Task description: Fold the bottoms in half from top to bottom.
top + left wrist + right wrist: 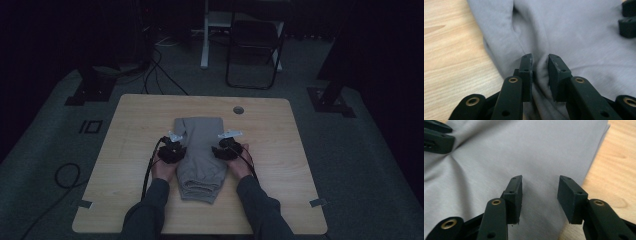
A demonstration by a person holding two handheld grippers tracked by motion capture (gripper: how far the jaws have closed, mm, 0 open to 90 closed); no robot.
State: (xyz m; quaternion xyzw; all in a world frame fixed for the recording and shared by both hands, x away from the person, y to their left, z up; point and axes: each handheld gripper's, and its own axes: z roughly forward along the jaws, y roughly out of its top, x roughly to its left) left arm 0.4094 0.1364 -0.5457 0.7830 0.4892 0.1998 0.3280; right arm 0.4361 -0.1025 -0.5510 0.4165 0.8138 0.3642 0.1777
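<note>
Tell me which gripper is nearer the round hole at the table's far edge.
Right. The right gripper sits at the grey garment's right side, below the hole; the left gripper, pinching the garment's left side, is farther.

Garment: grey cloth, soft knit, matt, smooth with slight creases.
Table: pale wood-grain top, smooth, low sheen.
Left gripper, right gripper: black matt plastic jaws with brass-coloured metal eyelets.
Floor: dark matt carpet.

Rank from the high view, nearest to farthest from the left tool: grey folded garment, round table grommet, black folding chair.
1. Grey folded garment: touching the left tool, table centre.
2. Round grey grommet: far side of the table, right of centre.
3. Black folding chair: on the floor beyond the table.
</note>
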